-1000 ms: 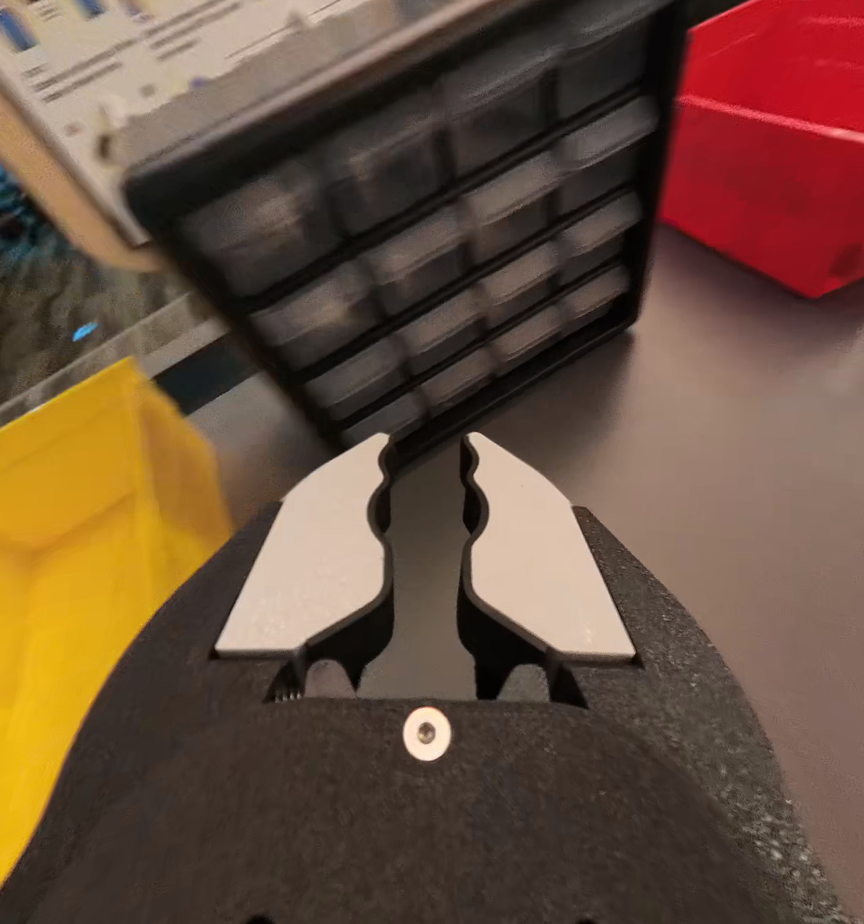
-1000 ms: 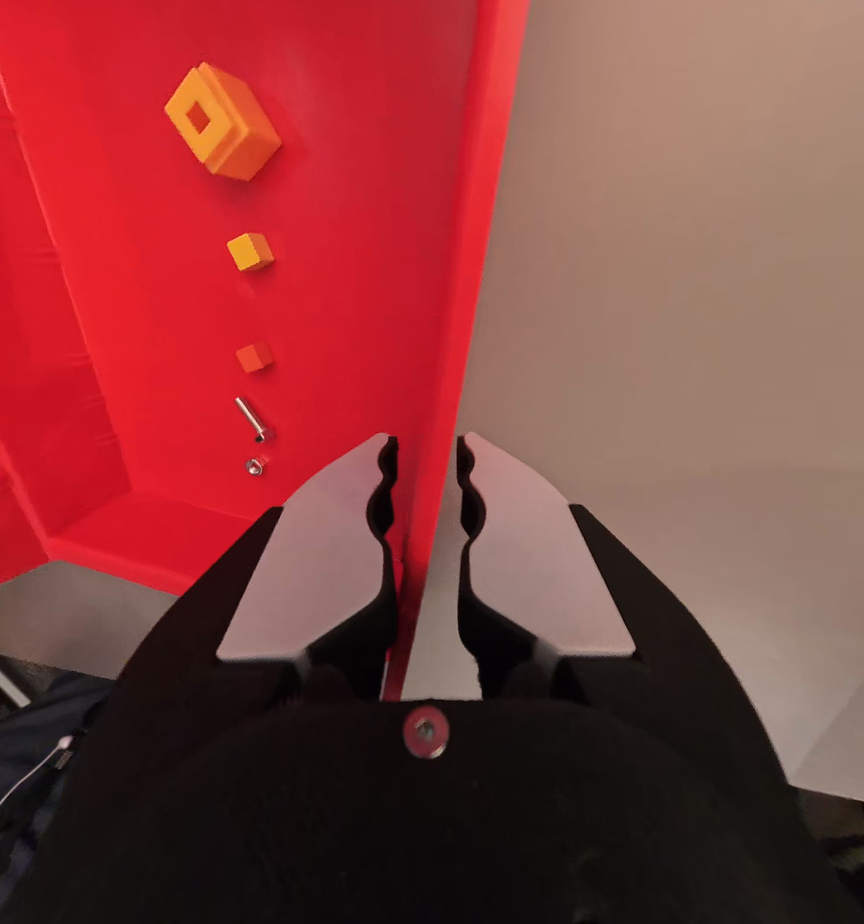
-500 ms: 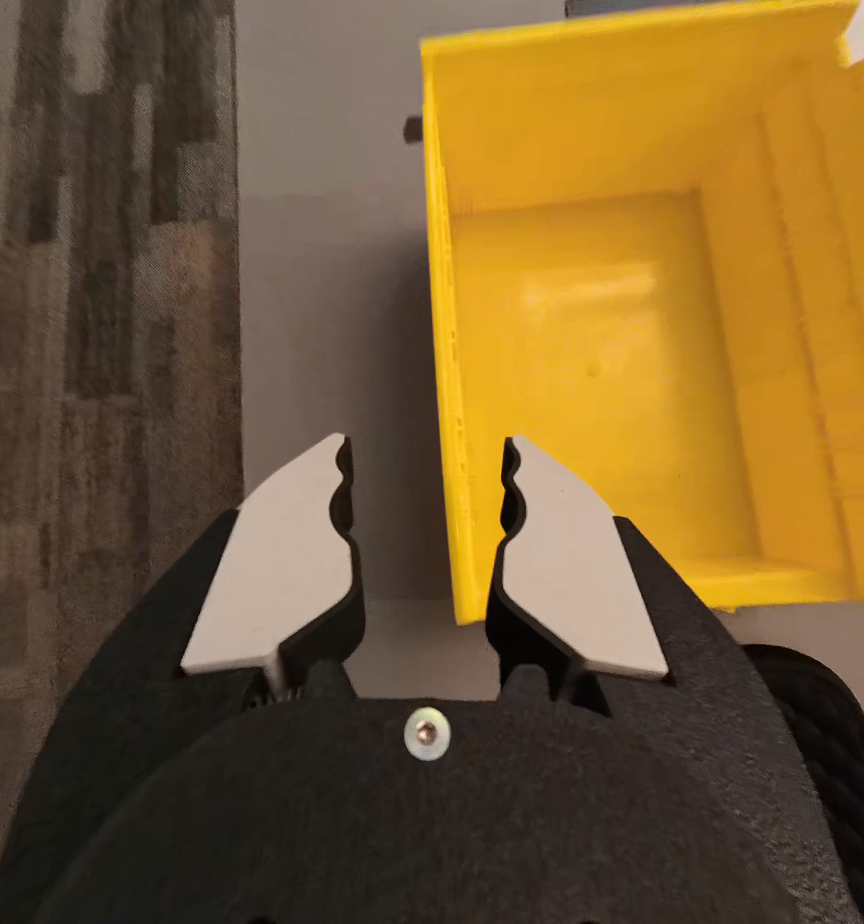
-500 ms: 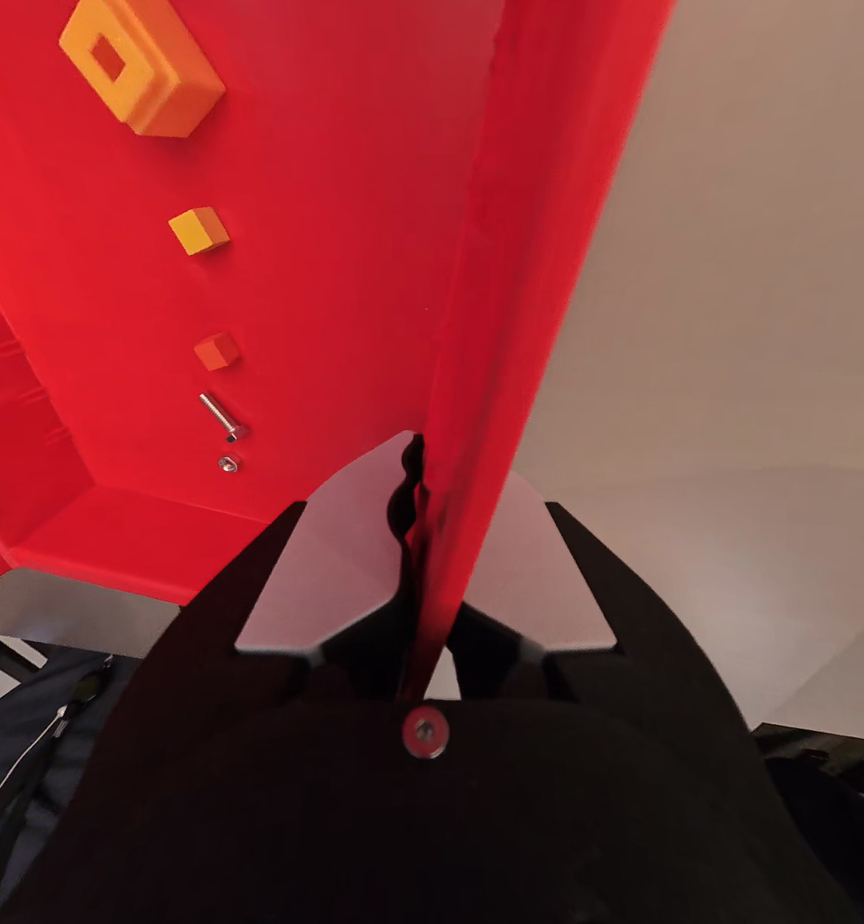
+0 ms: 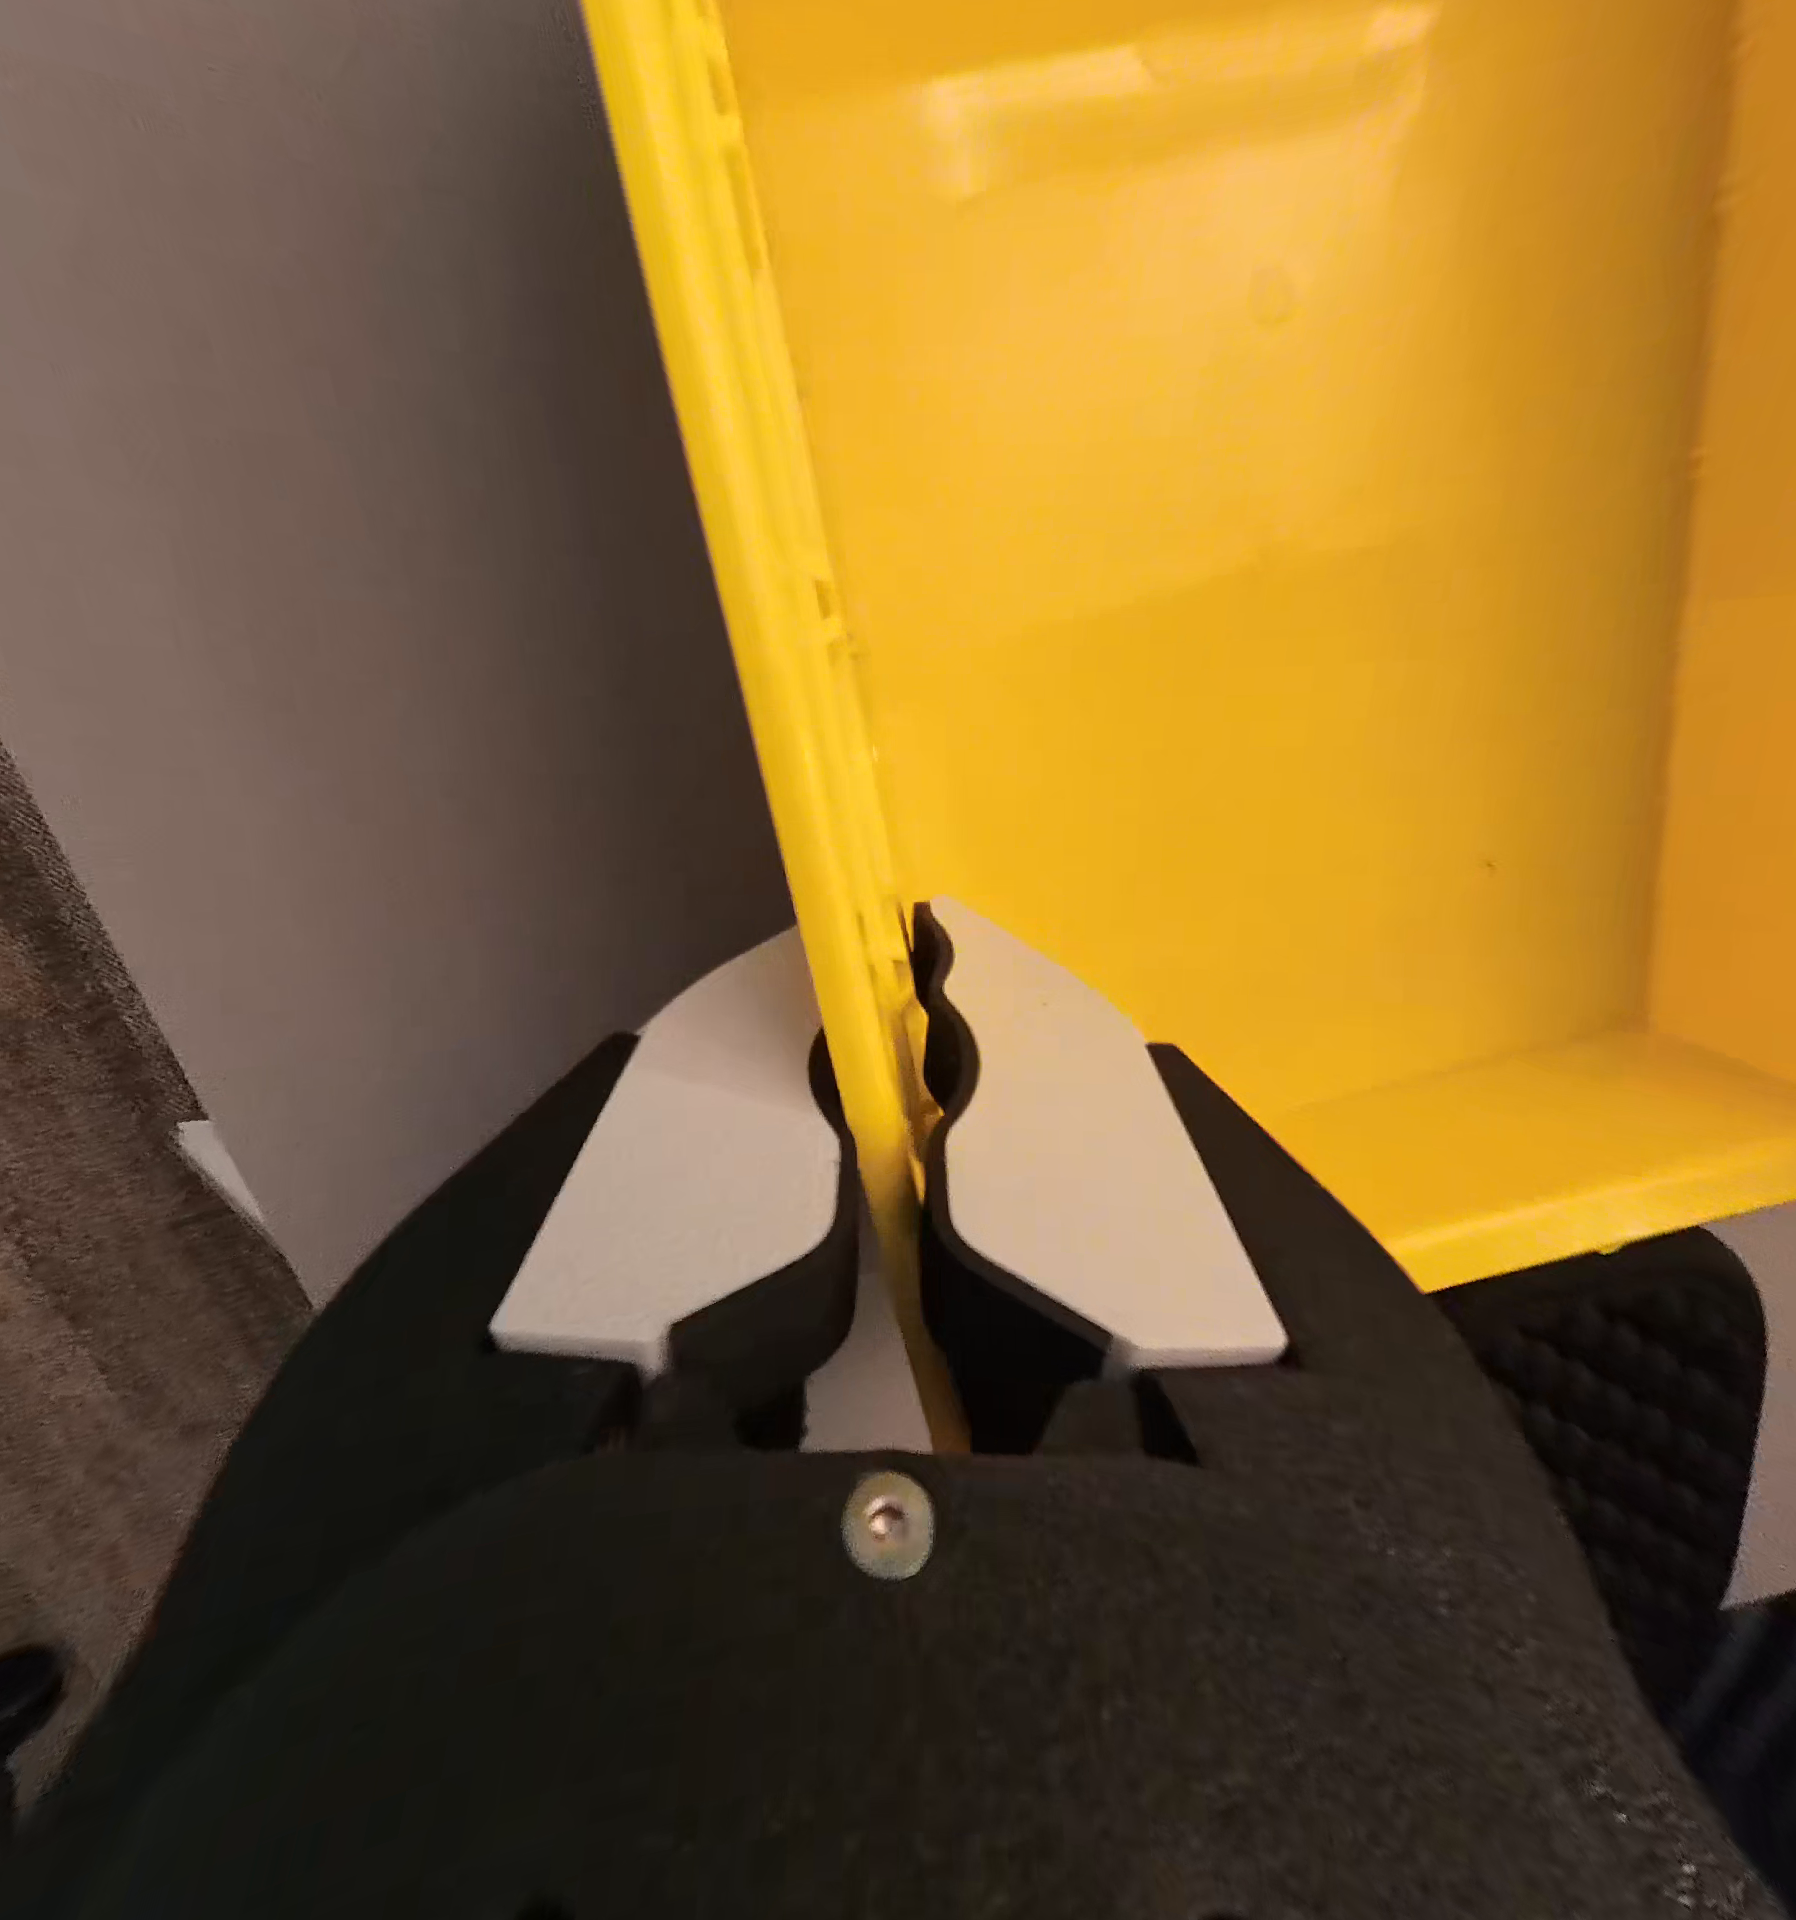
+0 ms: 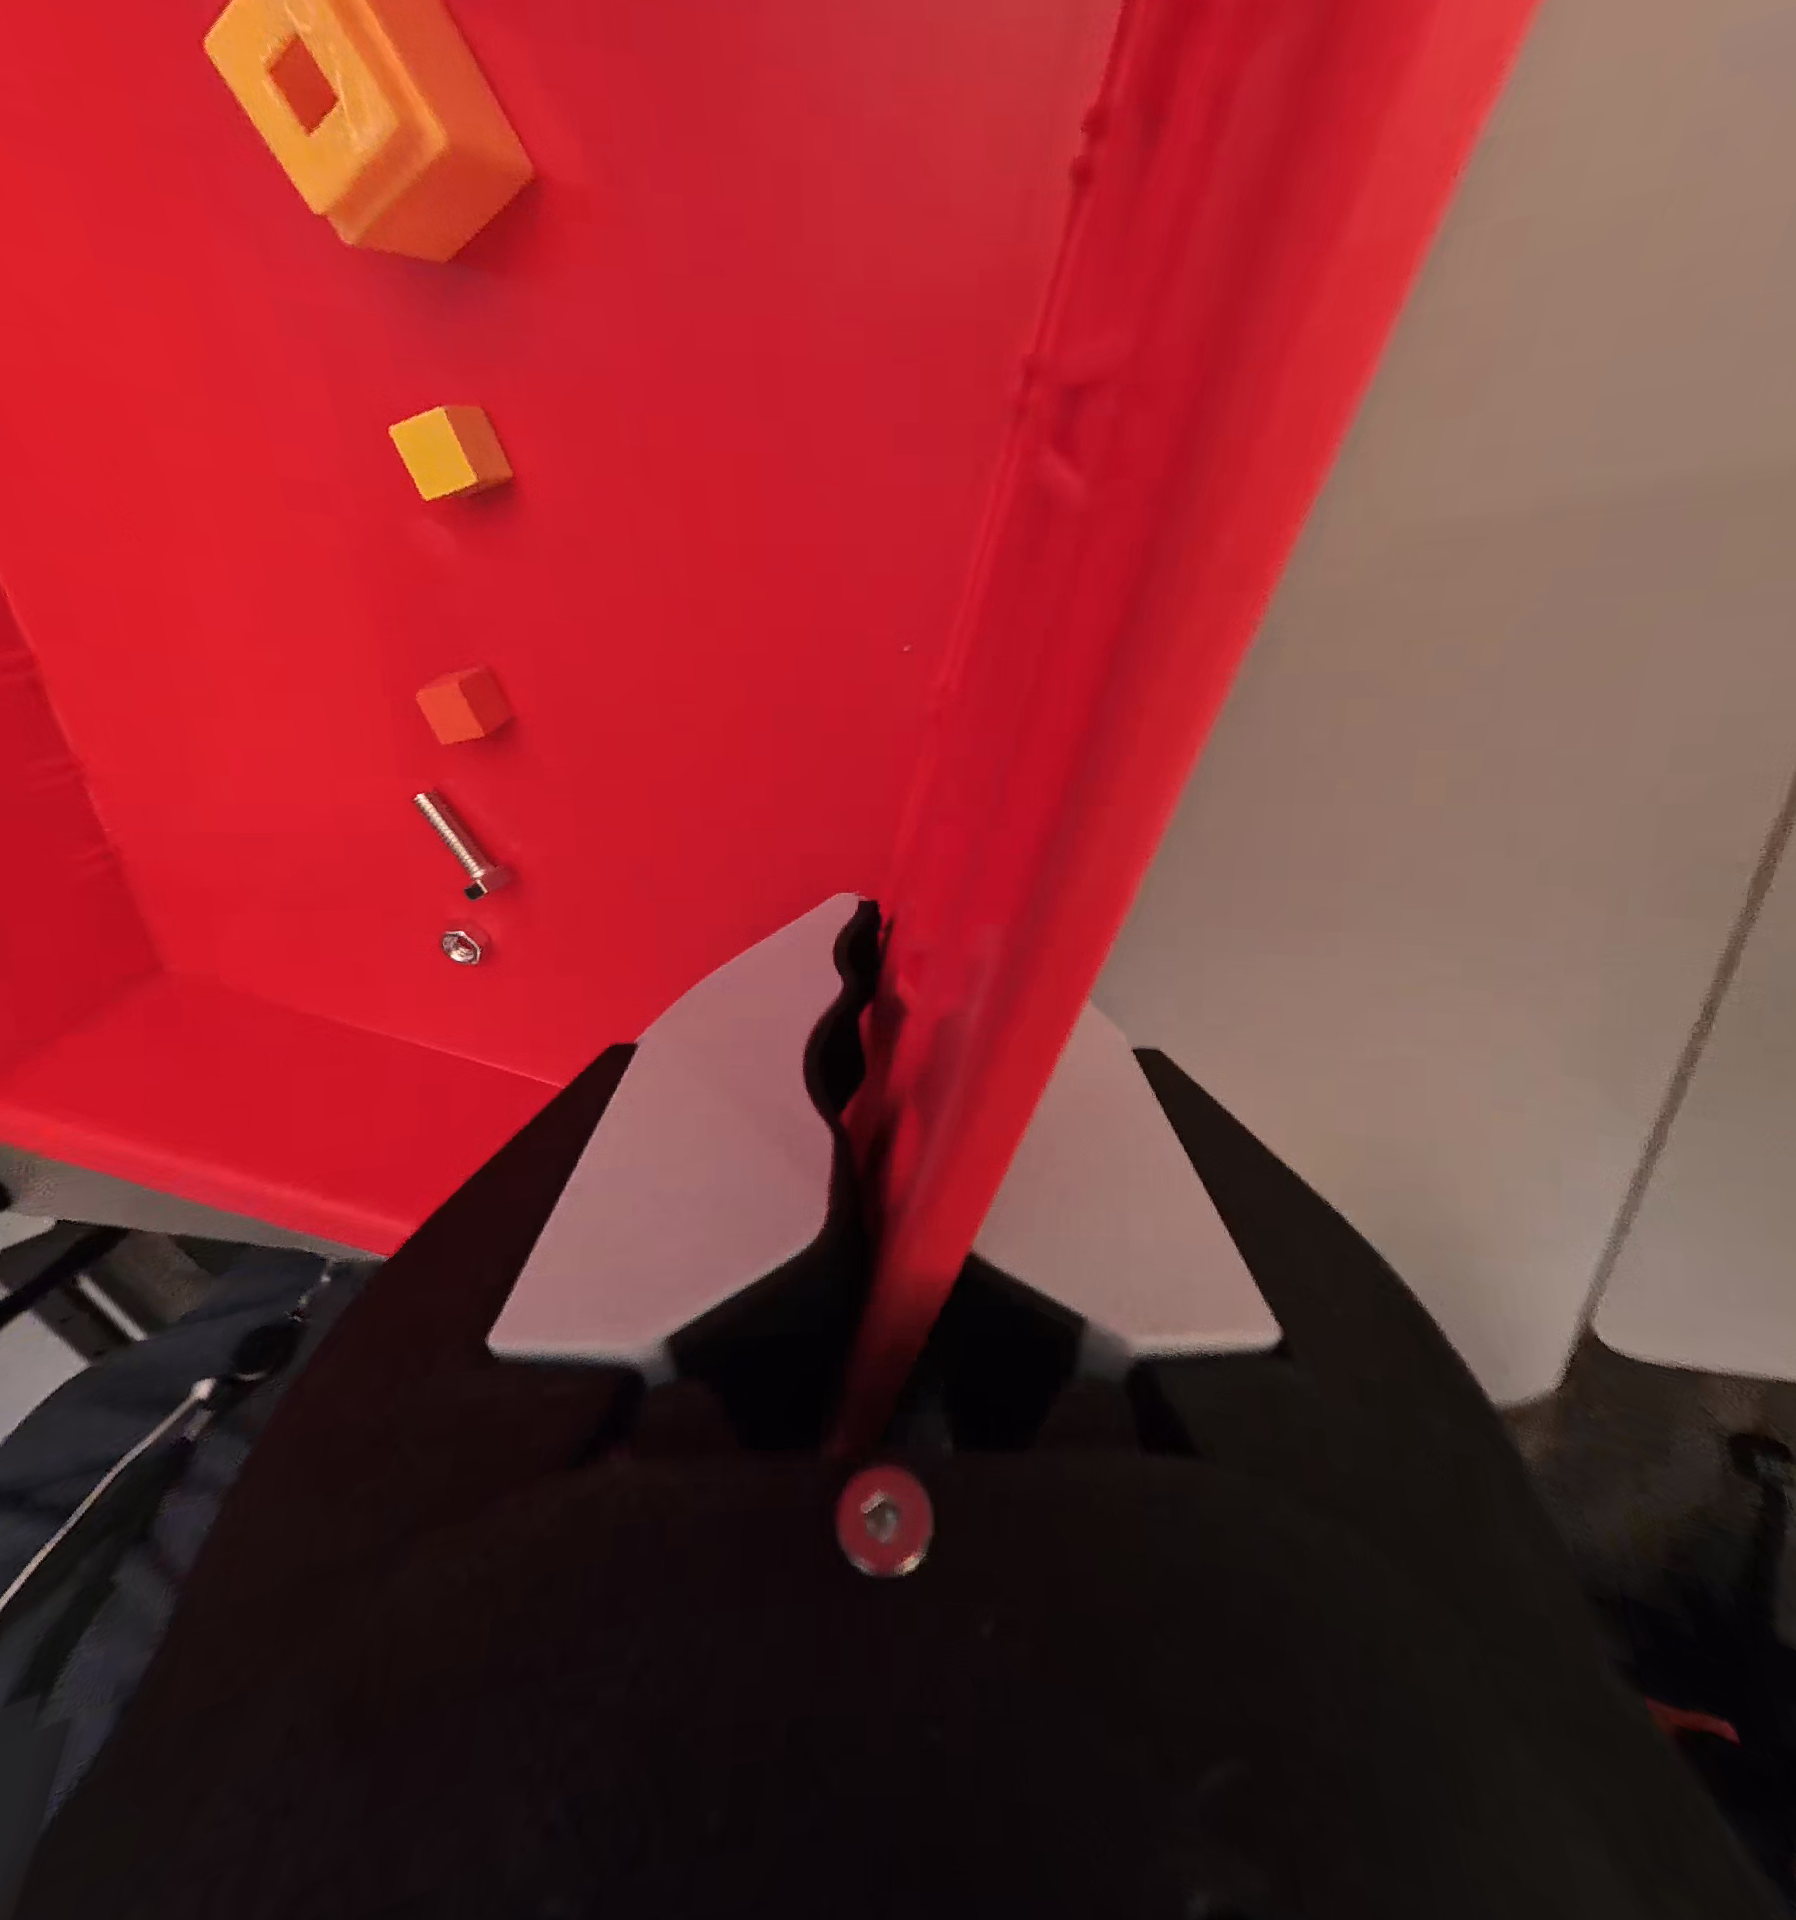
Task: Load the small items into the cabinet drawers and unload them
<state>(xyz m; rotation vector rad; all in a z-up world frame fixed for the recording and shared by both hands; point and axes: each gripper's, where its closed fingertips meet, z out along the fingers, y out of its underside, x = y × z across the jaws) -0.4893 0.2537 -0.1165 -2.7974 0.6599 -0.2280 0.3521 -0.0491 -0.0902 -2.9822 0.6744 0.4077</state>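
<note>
My left gripper [image 5: 889, 997] is shut on the left side wall of an empty yellow bin [image 5: 1289, 623], one finger outside and one inside. My right gripper [image 6: 909, 987] is shut on the right side wall of a red bin [image 6: 1133, 520]. On the red bin's floor lie an orange block with a square hole [image 6: 364, 125], a small yellow cube [image 6: 450, 452], a small orange cube [image 6: 464, 704], a metal bolt [image 6: 461, 847] and a metal nut [image 6: 463, 944]. The drawer cabinet is out of view.
The grey table top [image 5: 302, 623] lies left of the yellow bin, with carpet [image 5: 32, 1143] past its edge. Right of the red bin is pale table surface [image 6: 1548, 727]. Dark clothing [image 6: 94, 1455] shows below the red bin. About 90 cm separates my left fingertips from my right.
My left gripper swung from the cabinet to the yellow bin and closed on its left wall. My right gripper closed on the red bin's right wall; the bin now looks closer.
</note>
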